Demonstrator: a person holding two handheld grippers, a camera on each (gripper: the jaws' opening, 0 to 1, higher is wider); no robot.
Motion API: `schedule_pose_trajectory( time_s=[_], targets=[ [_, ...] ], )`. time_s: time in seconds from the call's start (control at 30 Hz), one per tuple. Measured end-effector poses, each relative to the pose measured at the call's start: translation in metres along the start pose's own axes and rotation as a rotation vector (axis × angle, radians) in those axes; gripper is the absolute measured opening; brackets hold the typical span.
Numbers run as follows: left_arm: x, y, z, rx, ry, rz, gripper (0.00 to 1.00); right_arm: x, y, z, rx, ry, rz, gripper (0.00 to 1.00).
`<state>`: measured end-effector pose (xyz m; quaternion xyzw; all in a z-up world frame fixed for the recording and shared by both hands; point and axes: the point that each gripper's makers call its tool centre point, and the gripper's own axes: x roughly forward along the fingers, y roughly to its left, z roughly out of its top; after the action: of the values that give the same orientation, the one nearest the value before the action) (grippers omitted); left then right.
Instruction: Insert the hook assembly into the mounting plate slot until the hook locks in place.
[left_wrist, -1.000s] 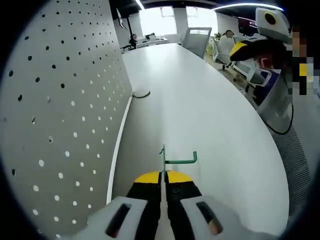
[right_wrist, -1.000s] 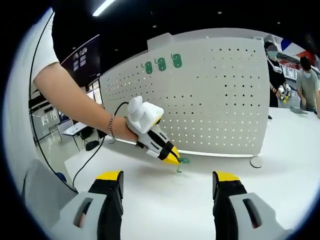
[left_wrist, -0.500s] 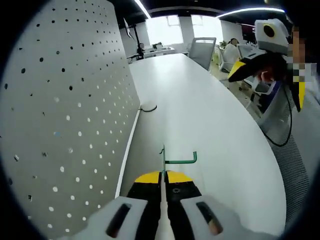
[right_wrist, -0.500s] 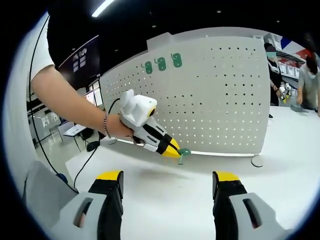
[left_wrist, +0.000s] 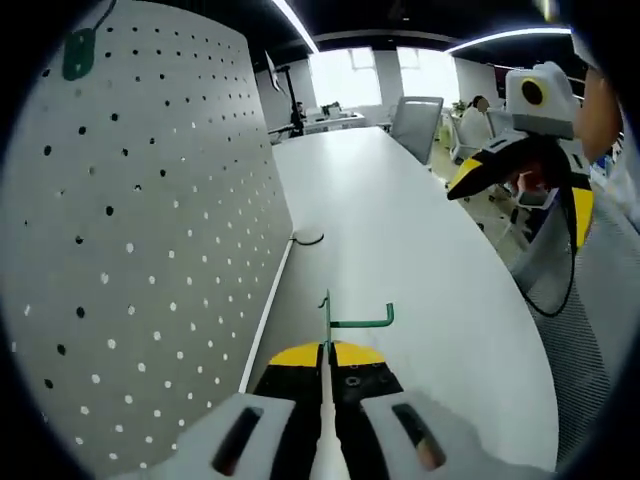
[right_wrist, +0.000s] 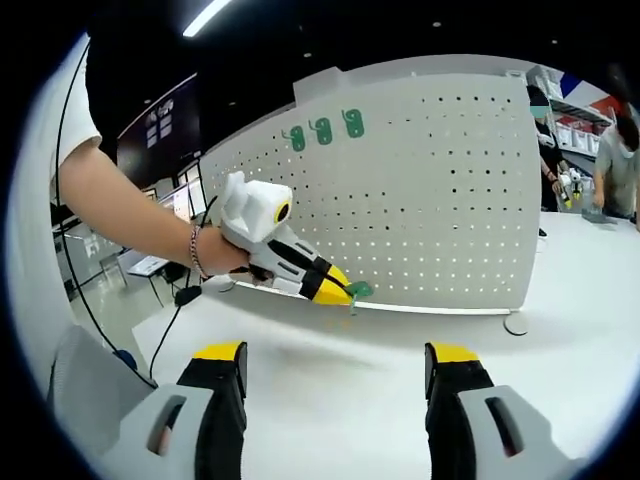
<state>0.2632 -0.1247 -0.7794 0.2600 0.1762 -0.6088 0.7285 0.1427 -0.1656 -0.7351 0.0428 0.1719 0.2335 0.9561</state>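
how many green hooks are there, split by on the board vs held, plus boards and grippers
green hooks already on the pegboard: 3
green hook held in the left gripper: 1
white pegboard: 1
grippers: 2, left and right gripper
total: 7

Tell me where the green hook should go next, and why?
Probably a little higher and closer to the white pegboard panel. The left gripper is shut on the green metal hook, carried low near the white table and not yet touching the board. Three green hooks already hang along the top row, so a free hole there looks like the target.
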Motion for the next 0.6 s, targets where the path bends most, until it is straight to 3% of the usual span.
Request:
schedule_pose_trajectory(
  time_s=[0.5,0.6],
  targets=[
    [-0.026,-0.005,0.027,-0.060,-0.139,0.069,0.01,-0.002,0.003,0.010,0.015,-0.031,0.004,0.70],
    [-0.035,-0.005,0.037,-0.091,-0.190,0.096,0.01,-0.002,0.004,0.011,0.013,-0.035,0.007,0.70]
  ],
)
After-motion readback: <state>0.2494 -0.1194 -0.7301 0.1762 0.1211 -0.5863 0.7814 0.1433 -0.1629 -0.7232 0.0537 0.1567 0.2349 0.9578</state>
